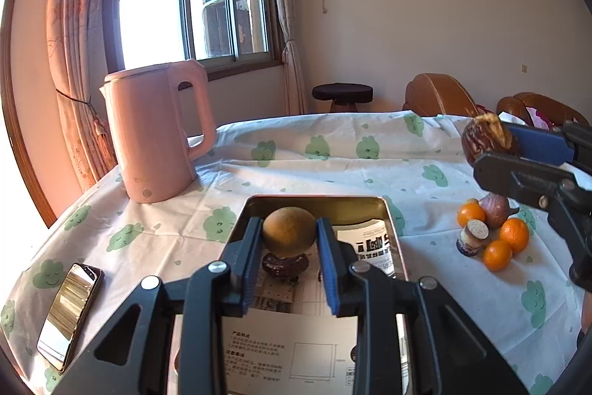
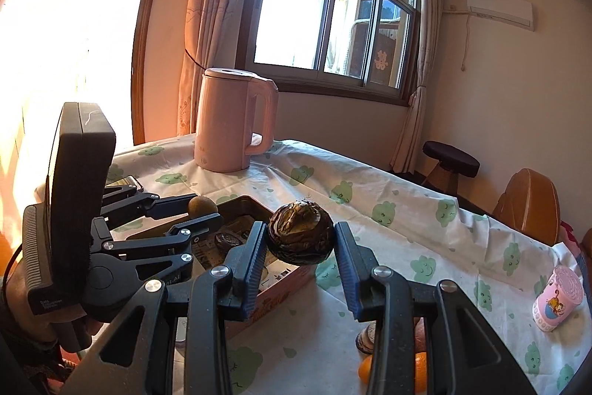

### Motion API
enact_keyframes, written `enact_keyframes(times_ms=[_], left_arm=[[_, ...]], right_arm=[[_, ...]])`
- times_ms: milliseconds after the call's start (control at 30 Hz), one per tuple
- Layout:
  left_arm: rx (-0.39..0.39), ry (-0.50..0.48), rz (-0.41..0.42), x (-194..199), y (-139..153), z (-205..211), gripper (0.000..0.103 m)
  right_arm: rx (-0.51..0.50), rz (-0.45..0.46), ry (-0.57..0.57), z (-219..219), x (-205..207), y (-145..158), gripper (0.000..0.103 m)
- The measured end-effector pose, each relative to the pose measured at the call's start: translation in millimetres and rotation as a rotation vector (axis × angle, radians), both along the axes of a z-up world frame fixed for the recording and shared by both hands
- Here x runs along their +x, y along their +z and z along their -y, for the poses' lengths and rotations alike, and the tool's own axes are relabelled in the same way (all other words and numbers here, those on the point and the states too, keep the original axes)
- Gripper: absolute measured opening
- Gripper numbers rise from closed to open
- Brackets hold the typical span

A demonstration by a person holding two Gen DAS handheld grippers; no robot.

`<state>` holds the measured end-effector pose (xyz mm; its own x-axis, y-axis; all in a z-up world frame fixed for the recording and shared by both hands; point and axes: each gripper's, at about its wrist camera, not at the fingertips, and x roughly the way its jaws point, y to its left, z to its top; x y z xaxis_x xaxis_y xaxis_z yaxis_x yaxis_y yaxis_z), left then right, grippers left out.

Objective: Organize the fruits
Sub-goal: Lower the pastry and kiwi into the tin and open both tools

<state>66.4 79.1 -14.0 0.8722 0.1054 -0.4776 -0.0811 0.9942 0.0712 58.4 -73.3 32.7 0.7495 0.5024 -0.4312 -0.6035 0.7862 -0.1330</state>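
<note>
We log a round tan-brown fruit (image 1: 289, 228) clamped in the left gripper (image 1: 289, 261) above the open rectangular metal tin (image 1: 388, 210), a dark wrinkled purple passion fruit (image 2: 300, 234) pinched in the right gripper (image 2: 300, 265) beside it, three small oranges (image 1: 497, 254) on the cloud-print tablecloth (image 1: 425, 150), and a pink kettle (image 1: 155, 136) behind.

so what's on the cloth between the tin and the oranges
Nothing: bare cloth lies between the tin and the oranges, seen in the left wrist view.

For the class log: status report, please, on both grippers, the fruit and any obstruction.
Left gripper shut on brown round fruit, over the tin box. Right gripper shut on dark mottled fruit, beside the box. Oranges wait on the cloth. Nothing in the way.
</note>
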Motion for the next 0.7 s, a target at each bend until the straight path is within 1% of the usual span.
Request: enact_keyframes(times_ms=[400,700], left_arm=[[0.004,0.027,-0.086,11,-18,-23,0.031],[0.015,0.029,-0.126,16,-28,-25,0.031]], right_arm=[[-0.014,-0.122,0.040,-36,23,-37,0.039],[-0.048,-0.163,0.052,-50,29,-56,0.039]])
